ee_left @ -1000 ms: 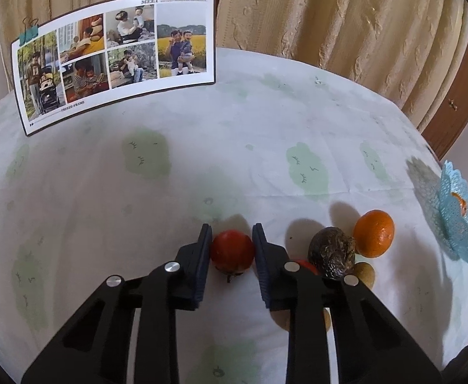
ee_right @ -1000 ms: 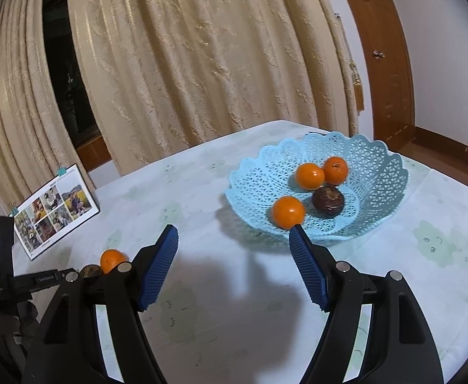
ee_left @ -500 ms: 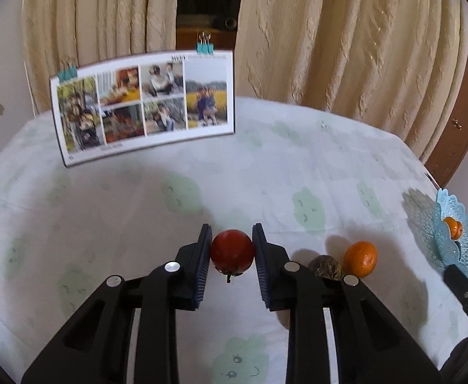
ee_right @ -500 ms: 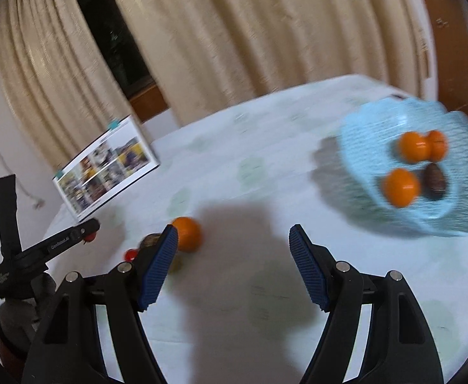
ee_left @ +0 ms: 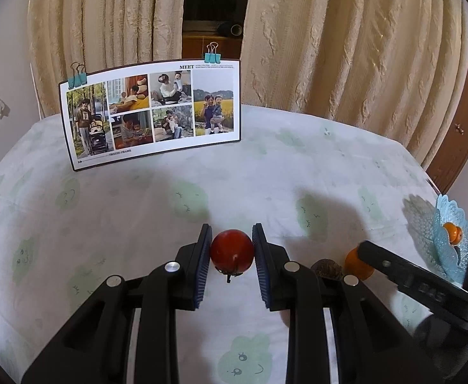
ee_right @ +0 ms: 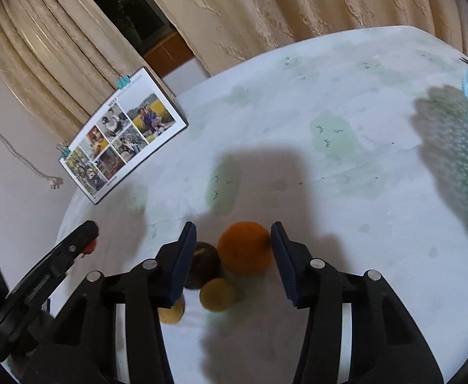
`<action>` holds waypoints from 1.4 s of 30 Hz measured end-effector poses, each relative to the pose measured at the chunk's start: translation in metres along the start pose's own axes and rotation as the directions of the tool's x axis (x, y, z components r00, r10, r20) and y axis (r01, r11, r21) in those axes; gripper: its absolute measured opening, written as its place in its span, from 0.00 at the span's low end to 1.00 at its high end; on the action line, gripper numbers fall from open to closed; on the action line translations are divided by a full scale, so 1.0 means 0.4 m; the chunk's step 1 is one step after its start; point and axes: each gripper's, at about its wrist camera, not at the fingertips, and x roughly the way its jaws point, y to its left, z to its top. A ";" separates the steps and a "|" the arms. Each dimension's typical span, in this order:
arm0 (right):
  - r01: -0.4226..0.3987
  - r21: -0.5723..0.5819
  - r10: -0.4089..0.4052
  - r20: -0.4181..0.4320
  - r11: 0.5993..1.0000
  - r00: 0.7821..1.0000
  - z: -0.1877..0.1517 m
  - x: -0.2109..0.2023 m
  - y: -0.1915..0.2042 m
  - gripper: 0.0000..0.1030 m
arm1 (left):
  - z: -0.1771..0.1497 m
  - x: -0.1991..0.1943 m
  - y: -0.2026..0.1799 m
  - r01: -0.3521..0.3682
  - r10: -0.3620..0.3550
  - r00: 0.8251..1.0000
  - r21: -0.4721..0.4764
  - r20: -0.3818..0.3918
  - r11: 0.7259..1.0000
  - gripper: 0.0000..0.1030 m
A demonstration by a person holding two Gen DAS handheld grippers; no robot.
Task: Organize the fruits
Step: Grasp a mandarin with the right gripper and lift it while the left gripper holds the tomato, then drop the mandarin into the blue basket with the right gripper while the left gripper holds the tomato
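My left gripper [ee_left: 231, 228] is shut on a small red fruit [ee_left: 232, 251] with a dark stem and holds it above the tablecloth. In the right wrist view an orange [ee_right: 245, 249] lies between the blue pads of my right gripper [ee_right: 234, 225]. Those jaws are closing; the right pad is at the orange's edge and a gap shows on the left side. A dark brown fruit [ee_right: 203, 262] and two small yellow fruits [ee_right: 218, 294] lie against the orange. The blue lace basket [ee_left: 451, 233] with oranges stands at the far right.
A photo card [ee_left: 151, 112] held upright by binder clips stands at the back of the table [ee_left: 138, 211]. Curtains hang behind it. The right gripper's finger [ee_left: 393, 265] crosses the left view beside the orange [ee_left: 354, 264]. The table's edge runs close at the left.
My right gripper swung left from the basket to the cluster of fruits, and its jaws narrowed around the orange. My left gripper rose a little with the red fruit.
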 end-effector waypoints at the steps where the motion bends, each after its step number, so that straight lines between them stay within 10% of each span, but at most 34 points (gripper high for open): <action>1: 0.002 0.000 -0.002 -0.002 1.000 1.000 0.002 0.004 0.001 0.49 | 0.000 0.000 0.000 0.001 -0.001 1.000 0.000 0.000 1.000 0.26; 14: 0.059 -0.023 -0.060 -0.025 0.998 0.998 -0.013 0.035 -0.002 0.39 | -0.005 0.006 -0.005 0.003 -0.003 1.000 0.005 -0.013 1.000 0.26; 25: 0.089 -0.002 -0.088 0.126 0.996 0.988 -0.016 -0.099 -0.033 0.39 | -0.012 0.006 -0.020 0.014 -0.013 1.000 0.023 -0.010 1.000 0.26; 42: 0.293 0.126 -0.319 0.395 0.948 0.862 -0.046 -0.397 -0.222 0.39 | -0.022 -0.002 -0.073 0.016 -0.016 1.000 0.077 -0.003 0.997 0.26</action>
